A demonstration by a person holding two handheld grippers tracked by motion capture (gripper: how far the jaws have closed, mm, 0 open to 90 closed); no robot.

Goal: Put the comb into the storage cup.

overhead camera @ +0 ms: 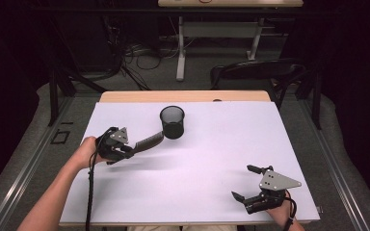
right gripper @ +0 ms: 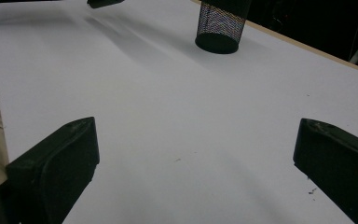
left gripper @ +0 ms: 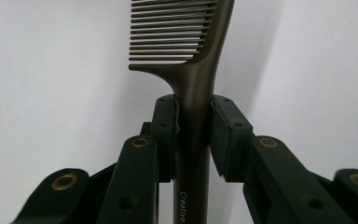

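My left gripper is shut on the handle of a dark comb, held above the white table to the left of a black mesh cup. The comb's toothed end points up and right toward the cup's side. In the left gripper view both pads press the comb just below its teeth. My right gripper rests near the front right of the table, jaws wide apart with nothing between them. The mesh cup stands far ahead in the right gripper view.
The white table top has a wooden strip along its far edge. Beyond it stand a dark chair and a desk frame with cables on the floor.
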